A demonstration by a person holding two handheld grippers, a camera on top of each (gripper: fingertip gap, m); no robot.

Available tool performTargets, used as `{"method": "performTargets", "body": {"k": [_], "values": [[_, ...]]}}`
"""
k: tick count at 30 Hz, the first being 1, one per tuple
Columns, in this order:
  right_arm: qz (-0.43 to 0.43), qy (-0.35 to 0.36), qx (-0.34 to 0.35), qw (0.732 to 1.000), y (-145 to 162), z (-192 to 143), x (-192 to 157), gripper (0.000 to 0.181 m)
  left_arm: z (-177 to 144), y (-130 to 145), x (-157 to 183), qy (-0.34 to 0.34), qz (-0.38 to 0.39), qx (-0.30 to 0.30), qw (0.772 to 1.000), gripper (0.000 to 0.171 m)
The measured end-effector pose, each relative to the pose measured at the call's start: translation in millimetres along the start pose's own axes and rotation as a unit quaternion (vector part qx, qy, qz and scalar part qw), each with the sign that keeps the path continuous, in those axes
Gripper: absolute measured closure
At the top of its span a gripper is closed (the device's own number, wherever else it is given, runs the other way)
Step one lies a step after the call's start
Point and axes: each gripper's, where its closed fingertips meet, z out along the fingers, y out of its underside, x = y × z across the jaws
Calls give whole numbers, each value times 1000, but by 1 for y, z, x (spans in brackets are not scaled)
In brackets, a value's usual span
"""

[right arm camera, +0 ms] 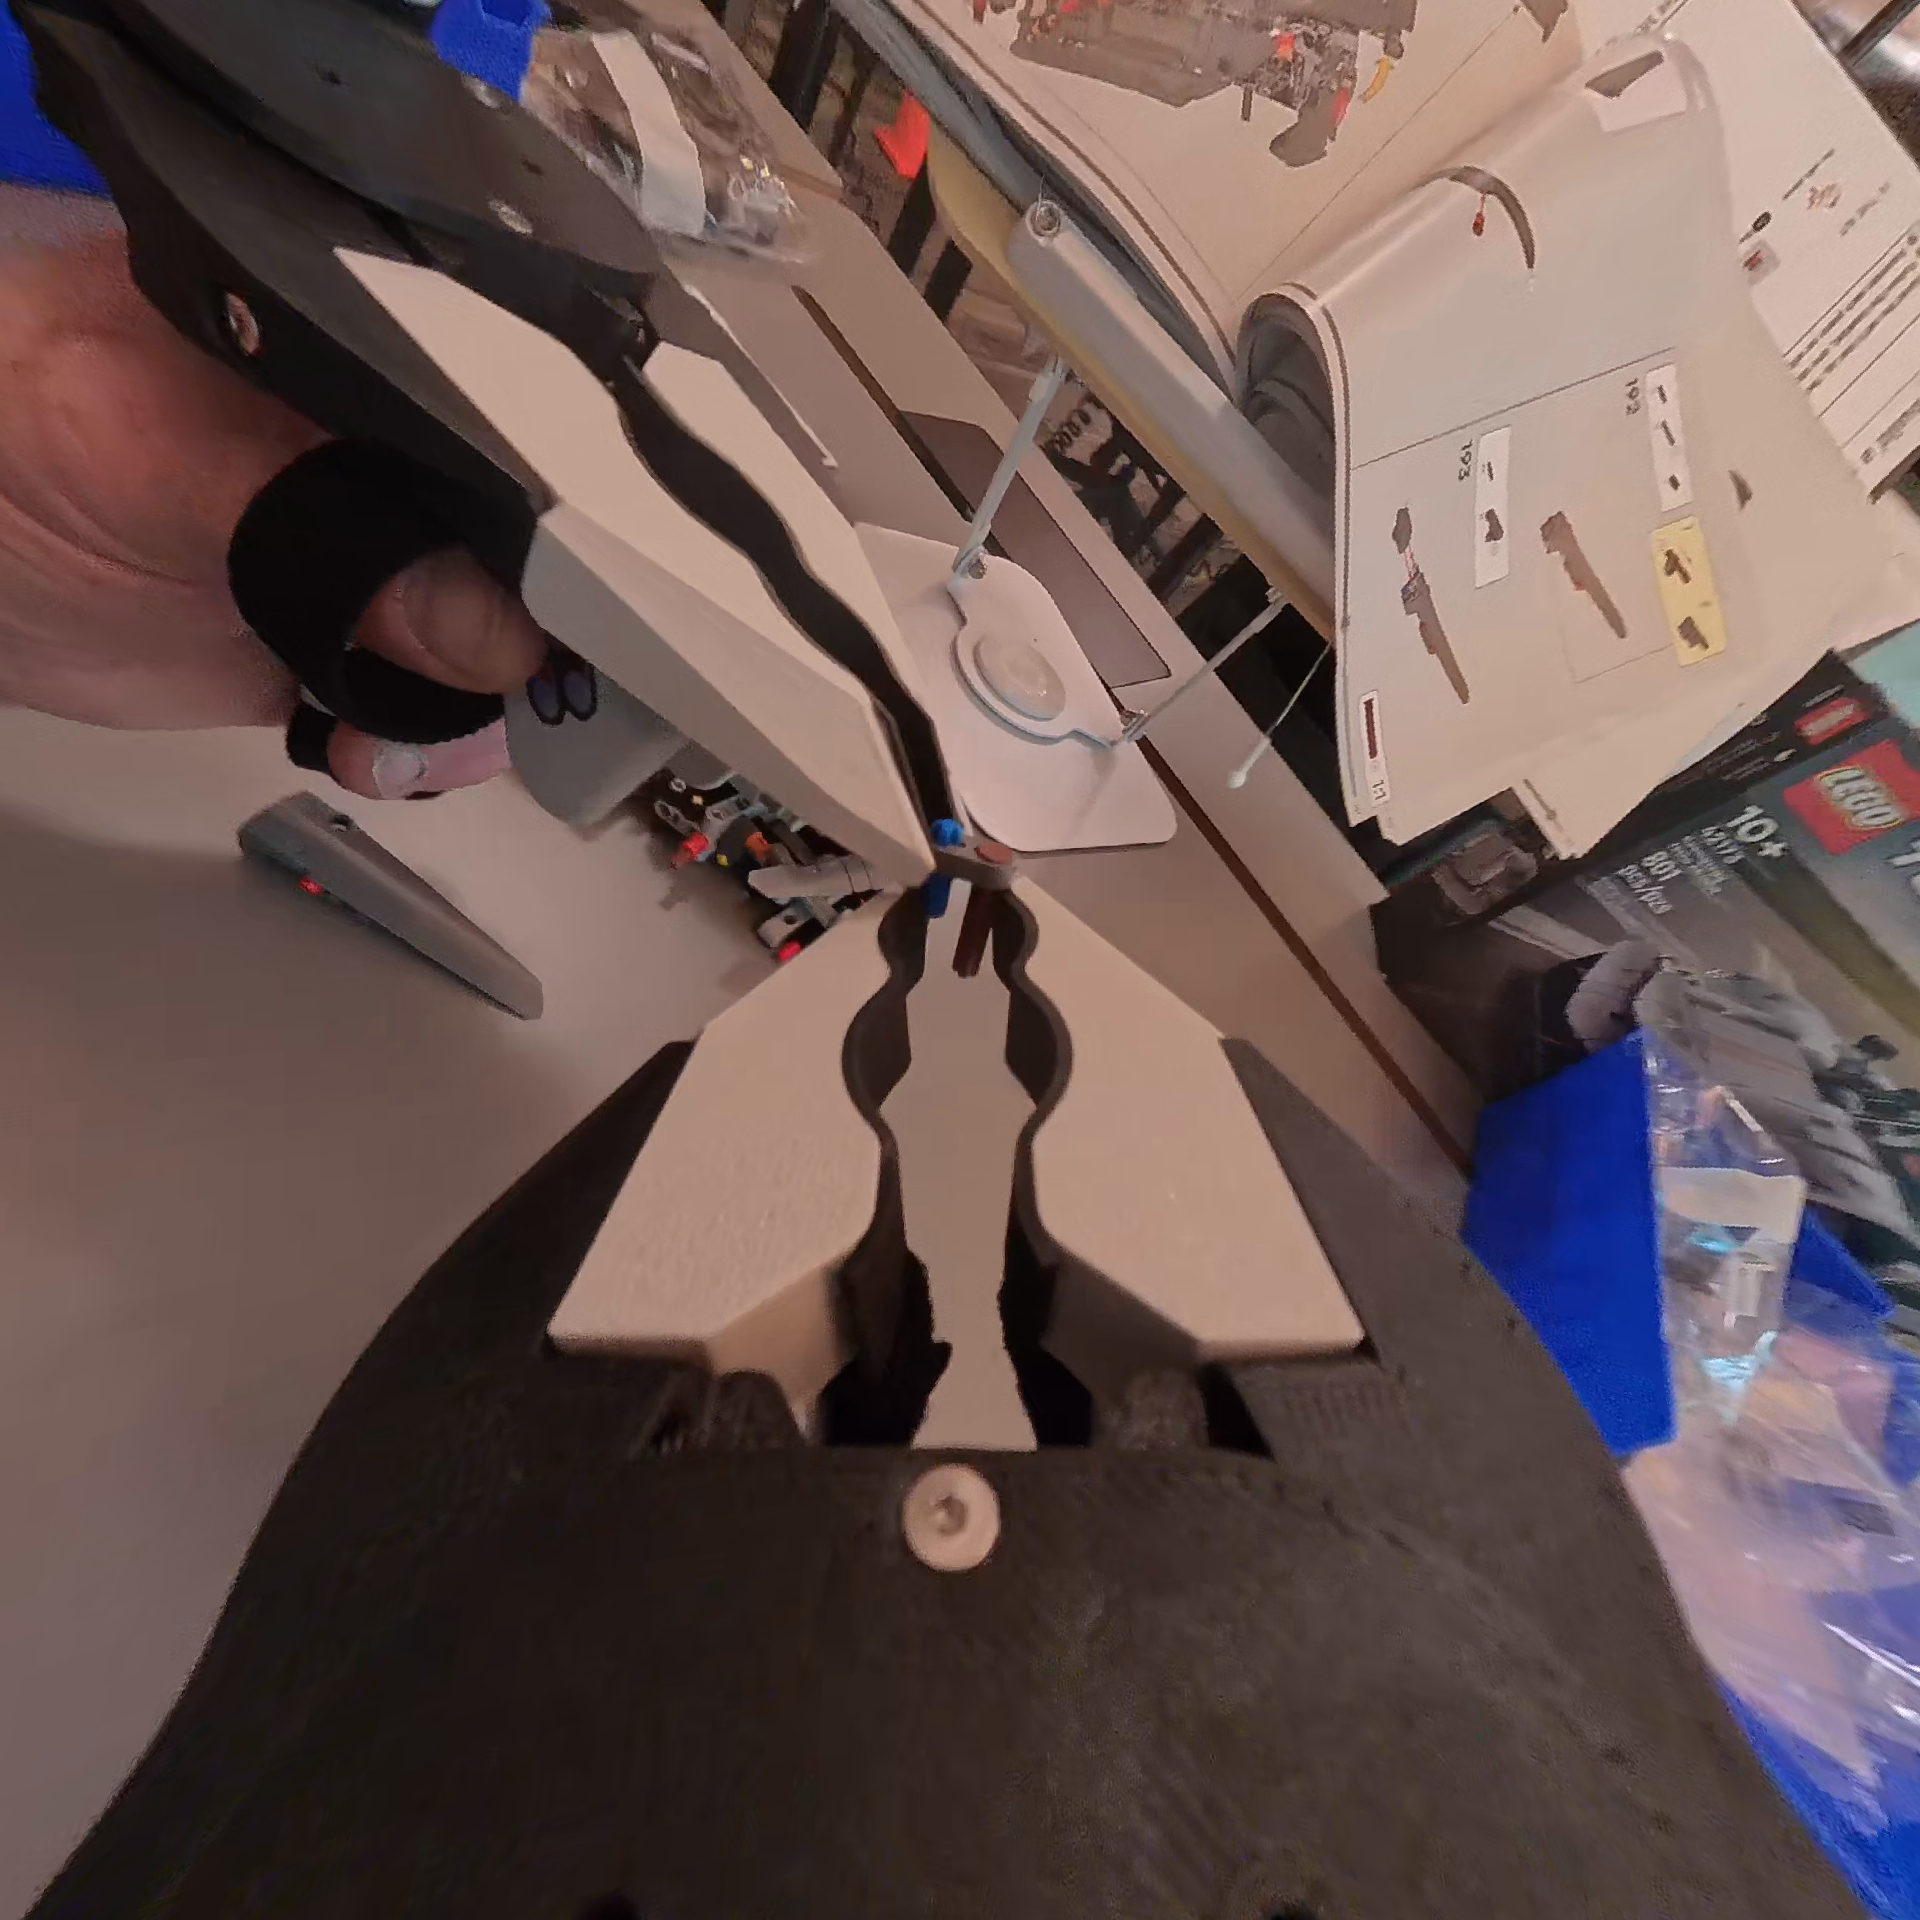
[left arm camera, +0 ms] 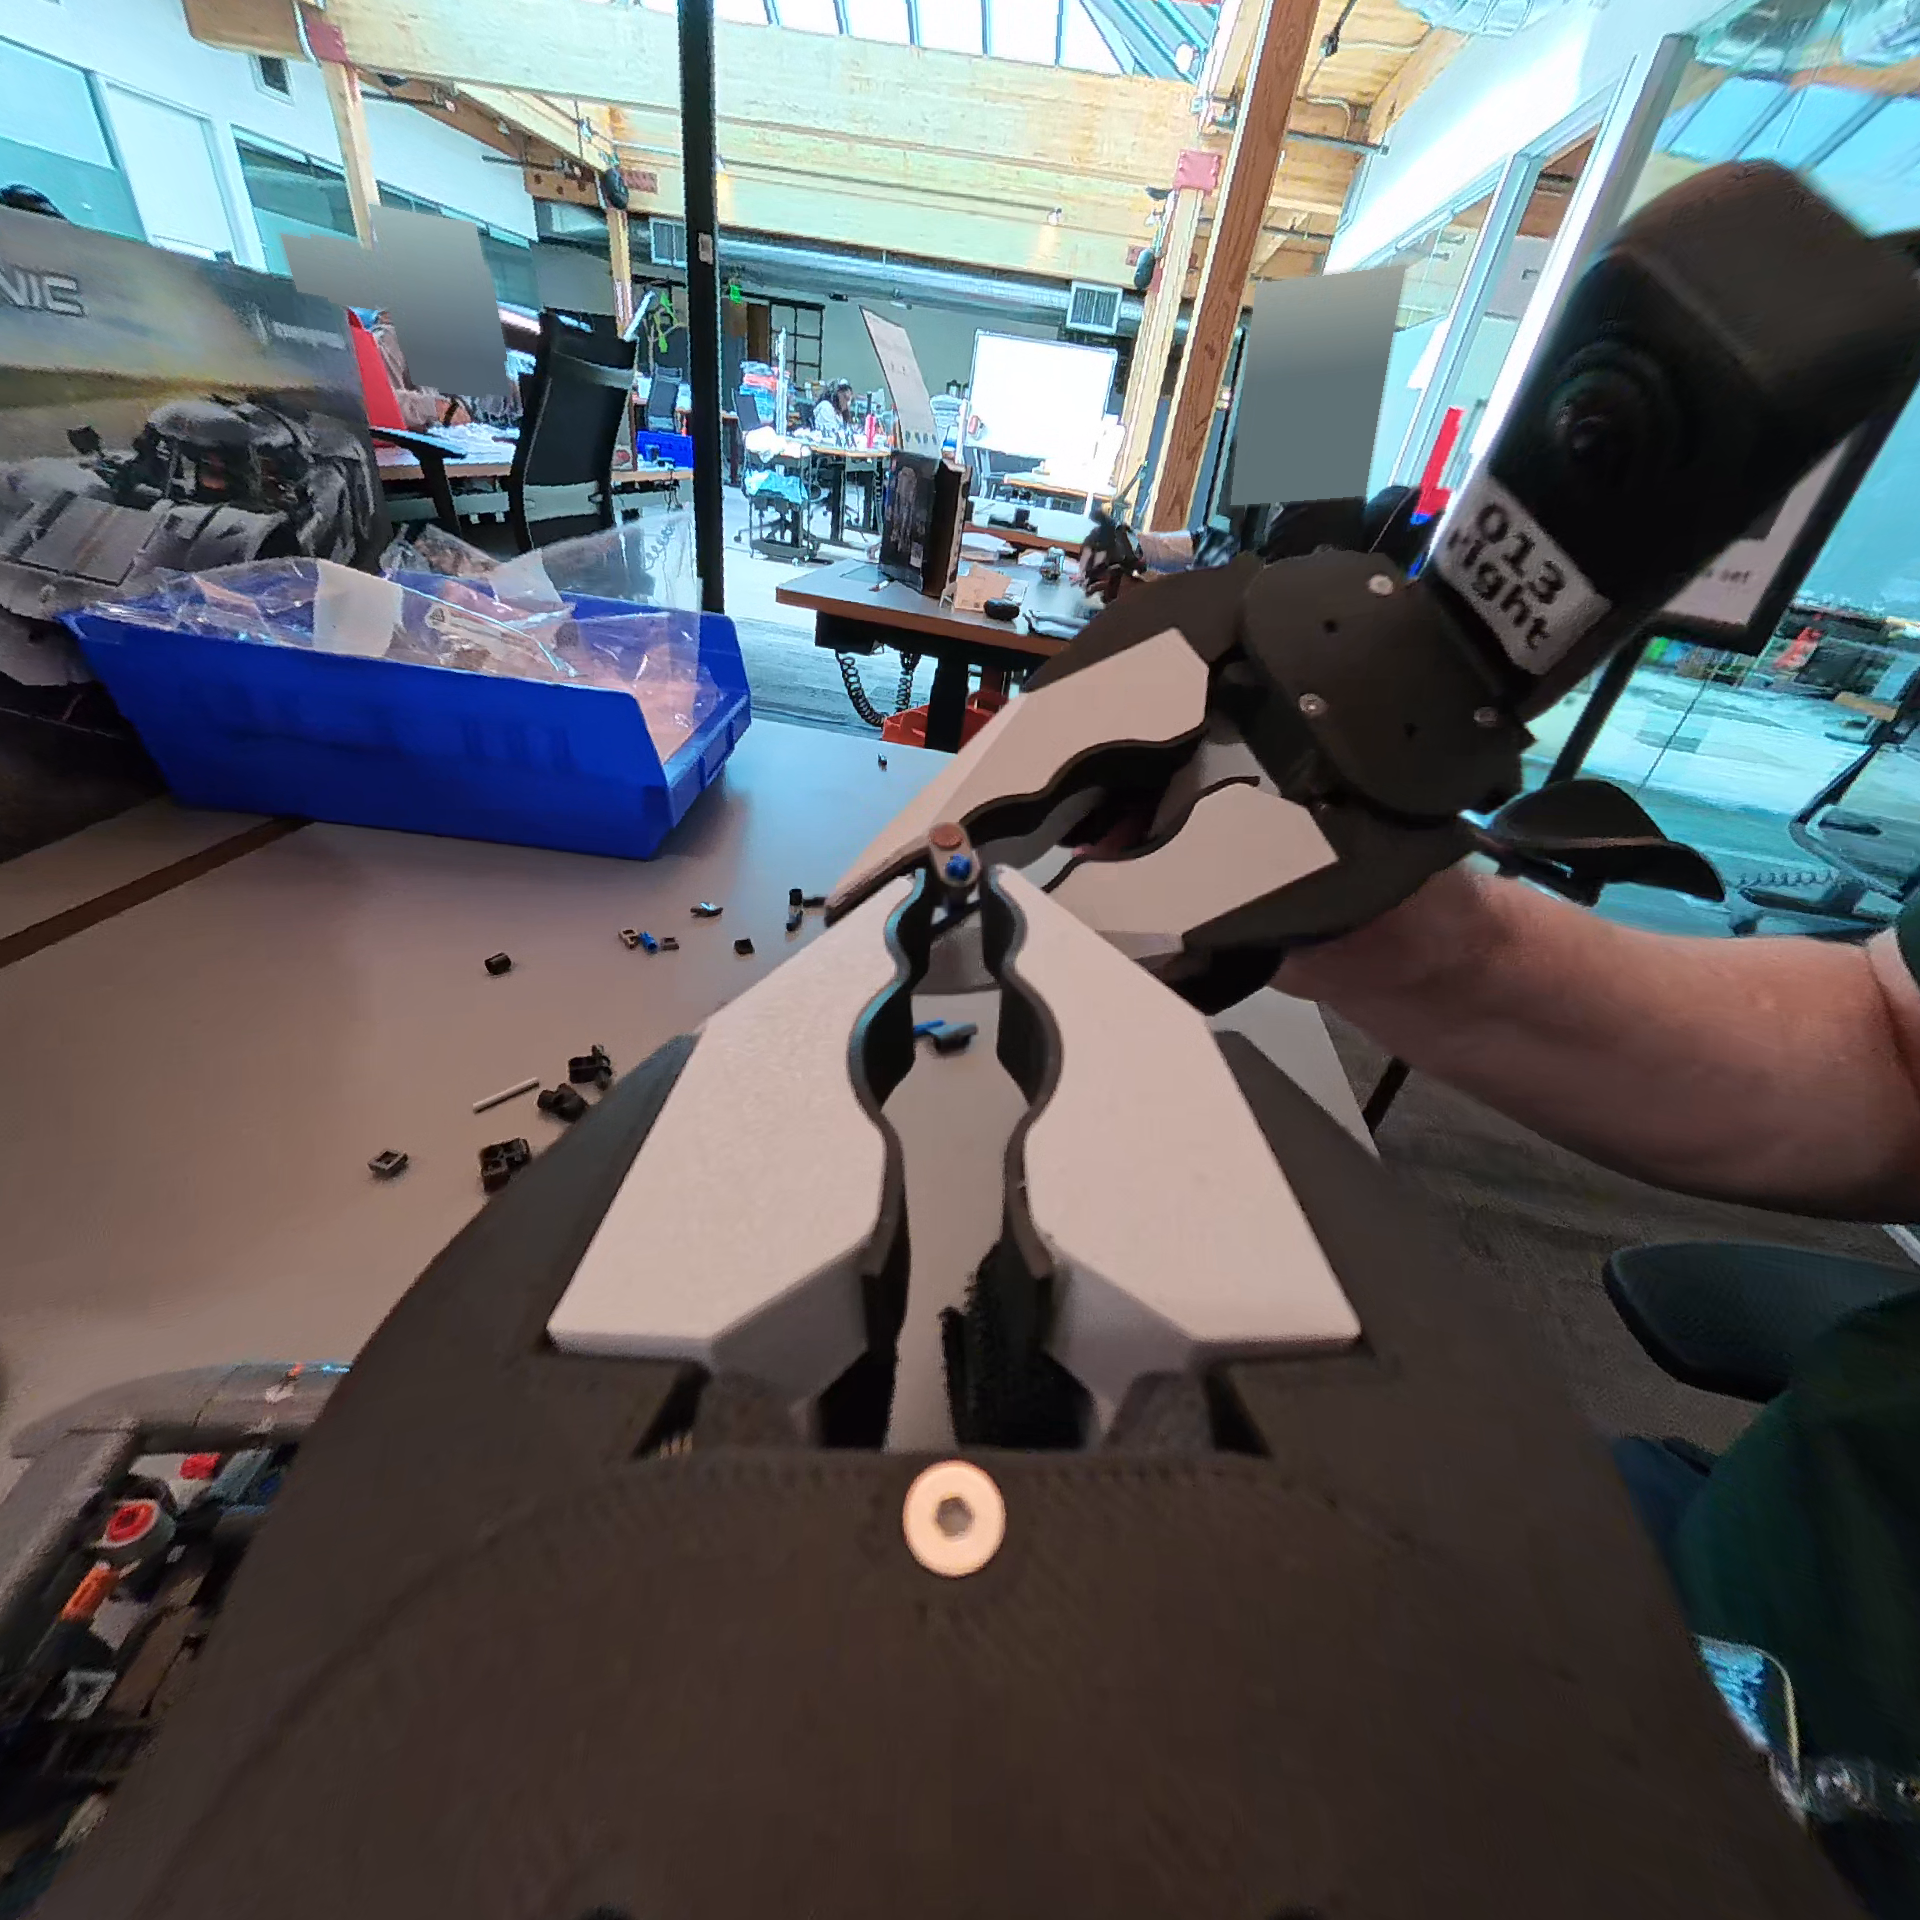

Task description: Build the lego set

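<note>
One blue bin (left arm camera: 416, 727) sits on the grey worktop (left arm camera: 260, 1039); it holds crumpled clear plastic bags (left arm camera: 364, 613), their contents too blurred to identify. Left of the bin stands the printed set box (left arm camera: 177, 447).

Between the bin and the left tongs (left arm camera: 951, 883), roughly a dozen small loose pieces (left arm camera: 561, 1101) lie scattered on the worktop, mostly black, a few blue, one thin white rod among them. Exact count cannot be confirmed.

The two tongs meet tip to tip above the worktop, well right of the bin. The left tongs are pressed together on a small piece with a blue pin (left arm camera: 958, 869). The right tongs (right arm camera: 961, 914) pinch a dark reddish-brown axle (right arm camera: 977, 935) fitted into a small grey connector (right arm camera: 987, 857), which touches the blue pin piece.

In the right wrist view, an open instruction booklet (right arm camera: 1558, 364) rests on a white stand (right arm camera: 1039, 727). A partly built grey model (right arm camera: 769, 873) lies behind the tongs, largely blocked by them. One grey wedge-shaped part (right arm camera: 384, 904) lies beside it.
</note>
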Motion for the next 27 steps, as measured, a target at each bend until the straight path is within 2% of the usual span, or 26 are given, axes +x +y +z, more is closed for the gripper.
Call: {"method": "performTargets", "body": {"k": [3,6,8,12,17,23,27], "values": [[38,-6,13,999,4,-7,11,171,-10,-10,-7,-10,0,19,1000,160],[50,-14,-2,999,17,-15,18,171,-24,-22,-14,-21,-5,40,999,157],[48,-26,-13,998,25,-18,15,171,-30,-19,-19,-38,-4,14,999,154],[43,-61,-42,996,41,-19,-3,171,-45,10,-8,-85,44,-122,988,147],[31,-144,-78,986,63,-10,-44,171,-87,66,4,-146,126,-281,940,138],[23,-198,-95,975,73,1,-77,171,-130,123,-7,-206,98,-360,905,120],[21,-232,-114,966,79,2,-94,171,-134,144,-11,-215,86,-382,895,122]]}}
